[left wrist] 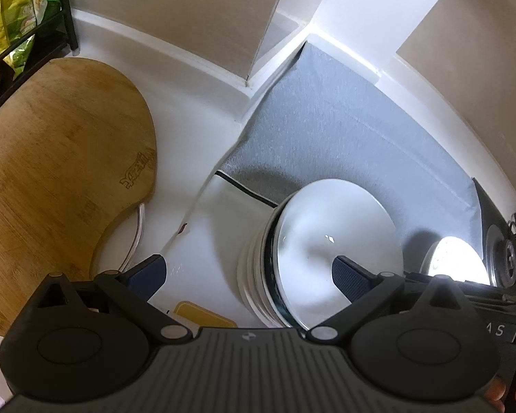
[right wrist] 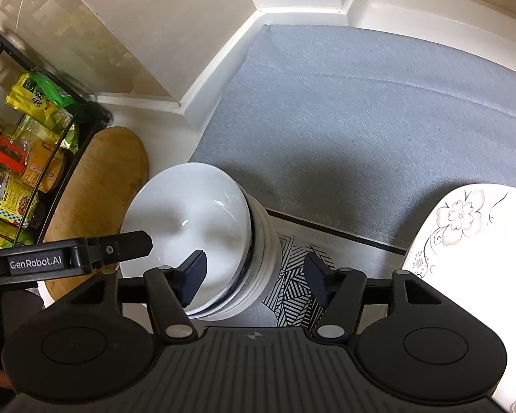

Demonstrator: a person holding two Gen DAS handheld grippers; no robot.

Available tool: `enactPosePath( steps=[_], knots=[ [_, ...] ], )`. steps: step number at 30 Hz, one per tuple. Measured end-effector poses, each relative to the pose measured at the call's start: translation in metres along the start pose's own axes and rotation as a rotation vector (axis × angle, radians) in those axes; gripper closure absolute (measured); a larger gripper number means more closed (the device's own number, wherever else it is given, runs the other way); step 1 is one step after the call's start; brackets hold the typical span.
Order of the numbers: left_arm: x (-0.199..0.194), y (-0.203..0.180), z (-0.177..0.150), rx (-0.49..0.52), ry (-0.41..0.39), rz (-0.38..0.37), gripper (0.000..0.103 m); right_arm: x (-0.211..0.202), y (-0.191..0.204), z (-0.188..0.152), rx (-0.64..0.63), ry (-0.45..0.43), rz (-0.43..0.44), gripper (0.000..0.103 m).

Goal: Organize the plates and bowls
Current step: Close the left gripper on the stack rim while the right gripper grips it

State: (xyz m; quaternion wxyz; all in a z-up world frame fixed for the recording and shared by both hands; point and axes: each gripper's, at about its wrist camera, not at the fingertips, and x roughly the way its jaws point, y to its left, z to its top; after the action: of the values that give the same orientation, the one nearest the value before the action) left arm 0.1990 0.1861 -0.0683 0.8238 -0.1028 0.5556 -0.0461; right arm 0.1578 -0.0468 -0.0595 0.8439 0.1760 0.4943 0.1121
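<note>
left wrist view: left gripper [left wrist: 249,275] released, jaws spread wide and gripping nothing. stack of white bowls [left wrist: 321,261] dead ahead and a little right of centre, standing where the grey mat [left wrist: 361,130] meets the white counter [left wrist: 196,144], top bowl rim tilted toward the camera. right pad [left wrist: 349,275] overlapping the top bowl's inside, left pad well out over bare counter; touching or just hovering, cannot tell. wooden cutting board [left wrist: 62,158] well off to the left, black rack of packets [left wrist: 17,10] in the far left corner, small yellow thing [left wrist: 203,315] just under the jaws. bright round shape [left wrist: 457,258] at the right edge, too washed out to name.

right wrist view: right gripper [right wrist: 254,277] likewise slack, jaws apart, nothing between them but the stack's right wall and a patterned mat [right wrist: 292,275]. same stack of bowls ahead and left of centre, left pad over the bowl's near rim, right pad clear of it. left gripper's finger reaching in from the left edge at the bowl's far side. flowered plate [right wrist: 474,241] off to the right, near the right pad's side. probably both grippers about equally near the stack; plate nearer the right one. rack and board close on the left, so little room that way
</note>
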Motion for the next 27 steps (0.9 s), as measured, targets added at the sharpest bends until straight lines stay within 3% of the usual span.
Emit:
enactPosePath(
  steps=[27],
  knots=[
    [0.007,0.000,0.001,0.004,0.011,0.004,0.001,0.011,0.003,0.001,0.002,0.026,-0.004,0.034]
  ],
)
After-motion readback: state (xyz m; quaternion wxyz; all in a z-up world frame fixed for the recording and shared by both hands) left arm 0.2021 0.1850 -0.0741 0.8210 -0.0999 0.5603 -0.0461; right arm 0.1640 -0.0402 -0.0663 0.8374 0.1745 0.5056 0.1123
